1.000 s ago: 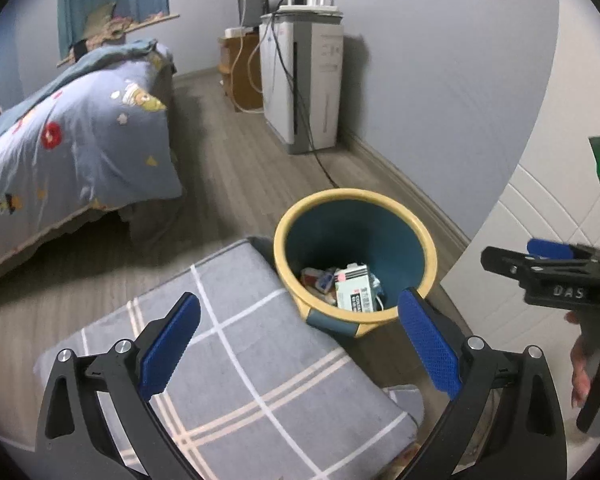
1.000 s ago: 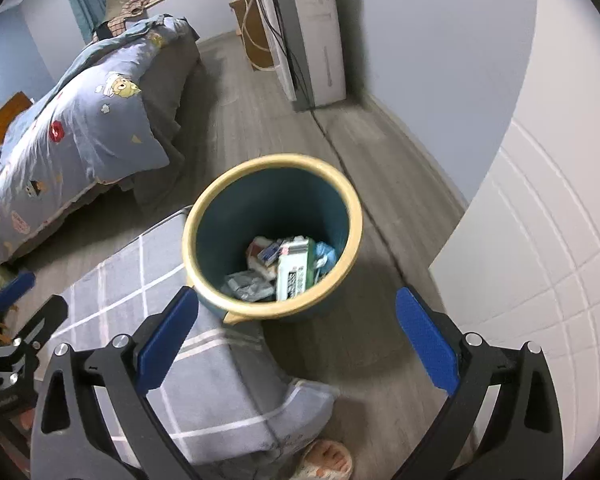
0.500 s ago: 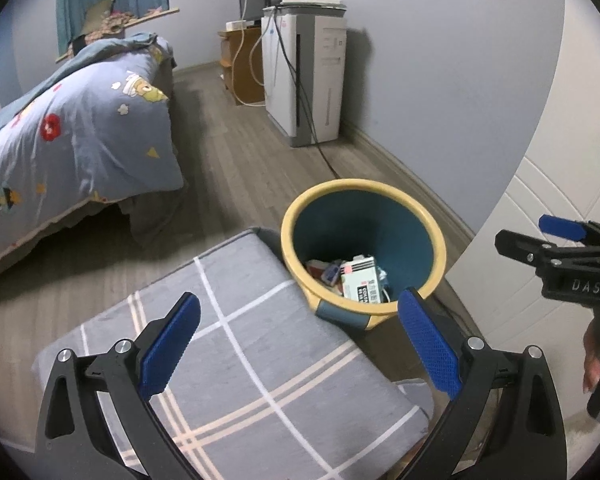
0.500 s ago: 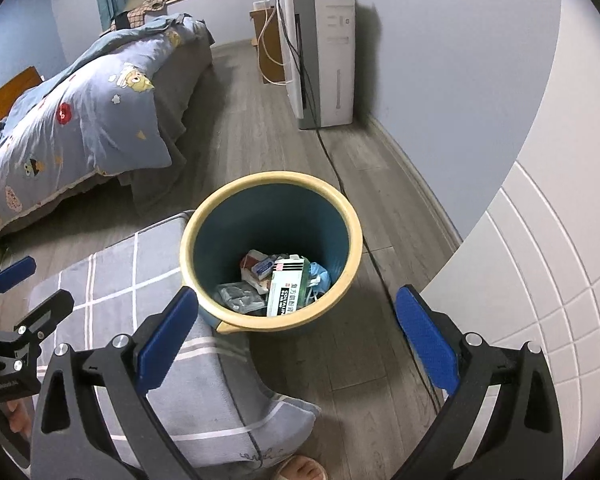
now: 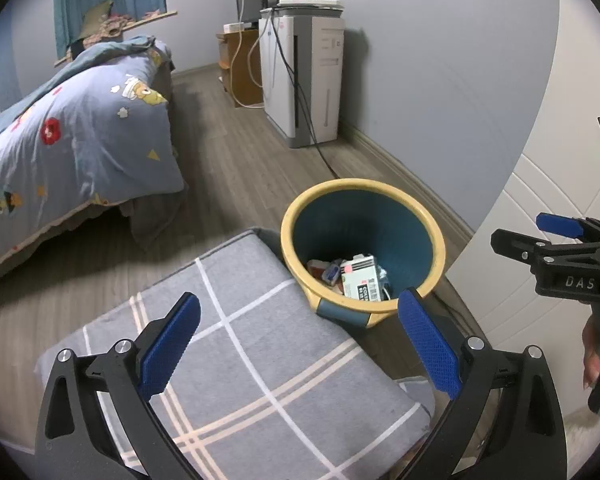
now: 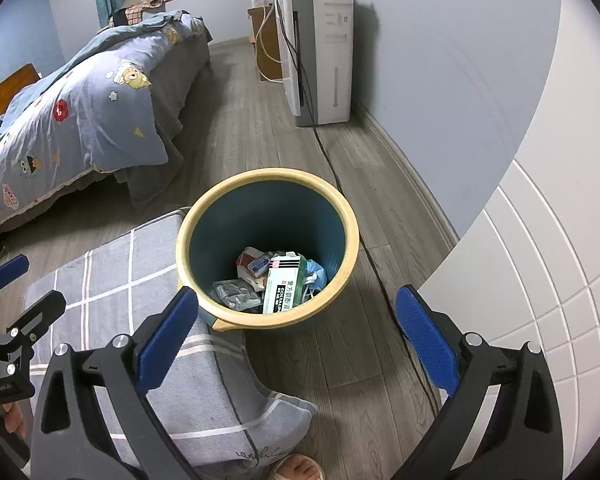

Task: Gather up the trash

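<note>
We find both the left gripper (image 5: 296, 344) and right gripper (image 6: 296, 340) still spread wide and empty, now drawn farther back from the trash bin (image 6: 350, 236) at twelve o'clock, its litter (image 6: 282, 288) unchanged.

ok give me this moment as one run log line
left tongs: open, empty | right tongs: open, empty | bin: upright on floor beside grey cushion, trash inside | white-green box: in bin
</note>
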Demonstrator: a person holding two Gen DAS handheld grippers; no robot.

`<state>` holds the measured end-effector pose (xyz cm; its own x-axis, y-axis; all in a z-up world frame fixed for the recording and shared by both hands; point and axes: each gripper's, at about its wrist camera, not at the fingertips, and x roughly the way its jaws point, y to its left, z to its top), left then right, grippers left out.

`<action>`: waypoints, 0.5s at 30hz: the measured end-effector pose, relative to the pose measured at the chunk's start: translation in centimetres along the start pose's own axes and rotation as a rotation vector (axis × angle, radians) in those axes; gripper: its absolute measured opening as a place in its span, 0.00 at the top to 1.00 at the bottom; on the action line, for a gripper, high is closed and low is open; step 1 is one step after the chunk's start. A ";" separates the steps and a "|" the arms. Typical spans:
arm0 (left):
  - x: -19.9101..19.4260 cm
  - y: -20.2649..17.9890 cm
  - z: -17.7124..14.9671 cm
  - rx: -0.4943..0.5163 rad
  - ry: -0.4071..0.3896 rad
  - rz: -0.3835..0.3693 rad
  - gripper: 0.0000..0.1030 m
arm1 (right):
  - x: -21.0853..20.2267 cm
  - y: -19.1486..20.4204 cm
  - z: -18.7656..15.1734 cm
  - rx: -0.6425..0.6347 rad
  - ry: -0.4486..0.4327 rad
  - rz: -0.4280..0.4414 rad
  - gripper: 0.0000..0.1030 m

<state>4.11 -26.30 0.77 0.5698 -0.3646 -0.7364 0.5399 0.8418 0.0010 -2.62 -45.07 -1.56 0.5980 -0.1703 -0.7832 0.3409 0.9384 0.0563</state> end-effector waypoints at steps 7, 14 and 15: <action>0.0 -0.1 0.0 0.001 -0.001 0.000 0.05 | 0.0 -0.1 0.1 0.001 0.004 -0.003 0.05; -0.1 0.0 -0.1 0.003 0.000 -0.003 0.05 | 0.2 -0.3 0.0 0.003 0.007 -0.007 0.05; -0.1 0.0 -0.1 0.002 0.000 -0.003 0.05 | 0.2 -0.3 0.0 0.003 0.007 -0.007 0.05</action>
<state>4.04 -26.21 0.77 0.5681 -0.3672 -0.7365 0.5430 0.8397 0.0002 -2.62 -45.36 -1.71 0.5902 -0.1748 -0.7881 0.3475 0.9362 0.0526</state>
